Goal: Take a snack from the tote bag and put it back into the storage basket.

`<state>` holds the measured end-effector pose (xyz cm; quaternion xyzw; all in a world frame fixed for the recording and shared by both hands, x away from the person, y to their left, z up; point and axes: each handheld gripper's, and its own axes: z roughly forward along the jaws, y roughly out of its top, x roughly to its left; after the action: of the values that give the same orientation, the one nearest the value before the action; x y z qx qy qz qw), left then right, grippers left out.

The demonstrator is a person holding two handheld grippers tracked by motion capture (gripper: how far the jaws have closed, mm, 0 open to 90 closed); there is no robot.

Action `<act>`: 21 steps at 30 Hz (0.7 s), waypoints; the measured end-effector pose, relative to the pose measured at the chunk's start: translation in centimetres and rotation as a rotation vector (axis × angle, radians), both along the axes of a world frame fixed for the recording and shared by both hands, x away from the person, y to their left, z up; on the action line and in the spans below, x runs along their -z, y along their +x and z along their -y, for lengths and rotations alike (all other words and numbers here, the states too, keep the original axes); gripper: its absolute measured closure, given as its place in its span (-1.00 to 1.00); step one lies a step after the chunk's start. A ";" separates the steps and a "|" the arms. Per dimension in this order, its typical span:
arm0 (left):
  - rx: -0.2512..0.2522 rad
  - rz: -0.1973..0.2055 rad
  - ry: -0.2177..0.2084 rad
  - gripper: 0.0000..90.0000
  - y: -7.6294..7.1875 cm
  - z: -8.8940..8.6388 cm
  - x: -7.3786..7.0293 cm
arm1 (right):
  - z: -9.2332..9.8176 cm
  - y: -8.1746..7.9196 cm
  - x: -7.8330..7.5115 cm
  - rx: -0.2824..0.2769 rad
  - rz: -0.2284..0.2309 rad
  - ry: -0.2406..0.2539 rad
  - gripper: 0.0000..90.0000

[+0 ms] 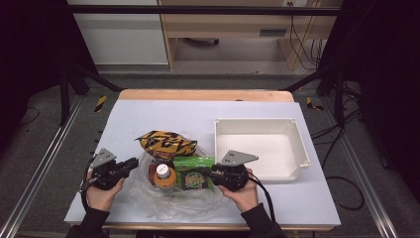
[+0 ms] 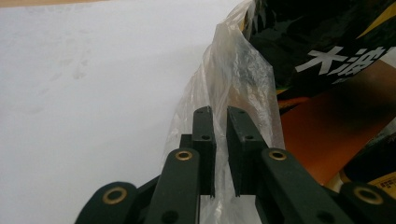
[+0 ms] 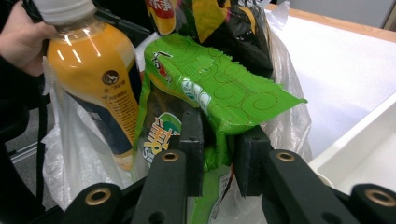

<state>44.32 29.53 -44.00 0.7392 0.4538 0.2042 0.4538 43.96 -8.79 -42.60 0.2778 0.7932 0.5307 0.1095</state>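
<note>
Pinching the thin clear plastic bag (image 2: 243, 79) edge, the left gripper (image 1: 130, 164) holds, while the right gripper (image 3: 219, 154), nearer, probably clamps the green snack packet (image 3: 219, 88) lying towards the white tray (image 1: 302, 148).

The desk (image 1: 148, 119) has a white top with a wooden far edge. Behind it stand a white cabinet (image 1: 121, 37) and wooden furniture (image 1: 233, 22). Grey floor (image 1: 44, 148); black frame bars (image 1: 198, 10); cables (image 1: 302, 44) at right.
</note>
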 end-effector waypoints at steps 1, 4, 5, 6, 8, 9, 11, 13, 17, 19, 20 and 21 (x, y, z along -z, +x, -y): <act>0.001 0.000 0.000 0.83 0.0 0.0 0.0 | 0.0 -0.1 -0.1 -0.001 0.004 0.003 0.70; 0.000 0.000 0.001 0.83 0.0 0.0 0.0 | 0.2 -0.3 -0.3 0.001 0.022 0.011 0.71; -0.001 0.001 0.001 0.83 0.0 0.0 0.0 | 0.3 -0.4 -0.5 0.003 0.031 0.012 0.72; -0.002 0.001 -0.001 0.84 0.0 0.0 0.0 | 0.3 -0.5 -0.6 0.004 0.040 0.015 0.72; -0.001 0.000 0.001 0.84 0.0 0.0 0.0 | 0.4 -0.8 -1.0 0.008 0.059 0.025 0.72; -0.001 0.001 0.000 0.84 0.0 0.0 0.0 | 0.4 -0.9 -1.2 0.015 0.078 0.027 0.72; -0.002 0.001 0.001 0.84 0.0 0.0 0.0 | 0.5 -1.2 -1.7 0.019 0.104 0.036 0.72; -0.002 0.001 0.001 0.84 0.0 -0.1 0.0 | 0.4 -1.4 -2.1 0.019 0.127 0.045 0.72; -0.001 0.001 -0.001 0.84 0.0 0.0 0.0 | 0.4 -1.8 -2.9 0.017 0.162 0.065 0.72; -0.001 0.001 0.000 0.84 0.0 0.0 0.0 | 0.4 -1.9 -3.3 0.020 0.179 0.073 0.72; -0.001 0.002 0.001 0.84 0.0 0.0 0.0 | 0.4 -1.9 -3.5 0.021 0.183 0.076 0.71; -0.001 0.001 0.003 0.84 0.0 0.0 0.0 | 0.4 -2.0 -3.6 0.023 0.187 0.081 0.71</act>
<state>44.30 29.53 -44.03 0.7395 0.4537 0.2053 0.4529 41.98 -9.18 -38.98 0.2404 0.7543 0.5846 0.1776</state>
